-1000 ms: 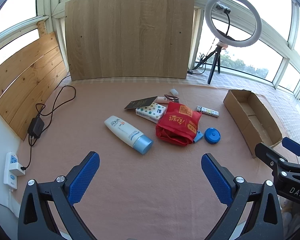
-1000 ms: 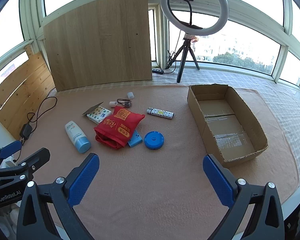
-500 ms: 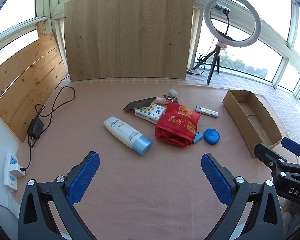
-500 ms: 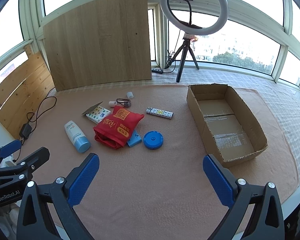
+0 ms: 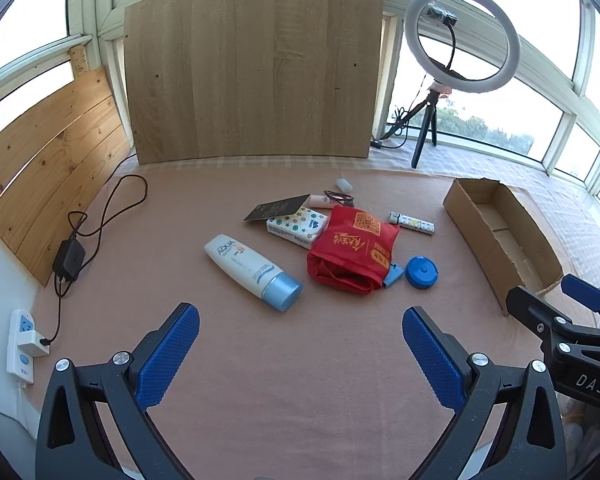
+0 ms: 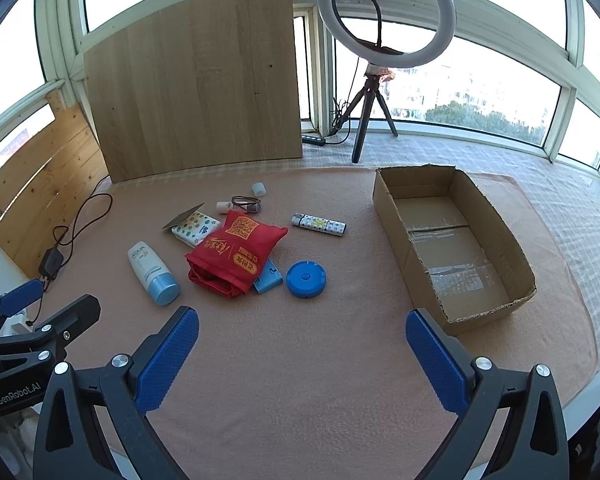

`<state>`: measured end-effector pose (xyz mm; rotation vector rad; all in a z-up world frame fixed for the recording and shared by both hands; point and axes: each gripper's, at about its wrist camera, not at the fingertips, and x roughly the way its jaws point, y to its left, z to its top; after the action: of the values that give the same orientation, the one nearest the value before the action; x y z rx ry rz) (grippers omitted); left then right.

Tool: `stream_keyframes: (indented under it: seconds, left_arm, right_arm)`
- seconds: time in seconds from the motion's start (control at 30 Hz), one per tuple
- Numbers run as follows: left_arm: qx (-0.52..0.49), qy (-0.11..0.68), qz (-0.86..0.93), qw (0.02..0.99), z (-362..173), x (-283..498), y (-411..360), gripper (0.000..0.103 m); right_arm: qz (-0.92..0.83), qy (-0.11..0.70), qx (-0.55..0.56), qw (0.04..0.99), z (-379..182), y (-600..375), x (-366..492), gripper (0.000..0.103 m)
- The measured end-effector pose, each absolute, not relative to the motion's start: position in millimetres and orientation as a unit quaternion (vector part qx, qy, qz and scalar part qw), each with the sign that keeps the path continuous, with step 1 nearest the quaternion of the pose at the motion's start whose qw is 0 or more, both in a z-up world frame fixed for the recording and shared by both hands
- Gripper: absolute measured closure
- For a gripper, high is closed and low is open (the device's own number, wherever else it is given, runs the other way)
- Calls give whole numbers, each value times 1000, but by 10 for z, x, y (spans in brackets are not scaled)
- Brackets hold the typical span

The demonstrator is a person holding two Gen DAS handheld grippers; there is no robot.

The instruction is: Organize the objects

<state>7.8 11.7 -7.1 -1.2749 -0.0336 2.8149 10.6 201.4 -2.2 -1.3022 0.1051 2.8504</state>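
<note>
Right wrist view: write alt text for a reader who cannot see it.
An open right gripper hovers over a pink cloth where a red bag, a white tube, a round blue case and other small items lie scattered. An empty cardboard box sits to their right. The left gripper, also open, shows at the left edge.

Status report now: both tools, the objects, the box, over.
Left tool open, right tool open, both holding nothing. Objects lie loose on the mat around the red bag. Cardboard box has nothing in it. Path clear.
</note>
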Motion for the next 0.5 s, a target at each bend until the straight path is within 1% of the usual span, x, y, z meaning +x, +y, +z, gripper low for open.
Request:
stream_keyframes:
  seconds: [0.5]
  left_arm:
    - [-415, -11, 910, 27, -98, 65, 110, 0]
  right_arm:
    - [907, 38, -420, 2, -59, 2004, 79, 1]
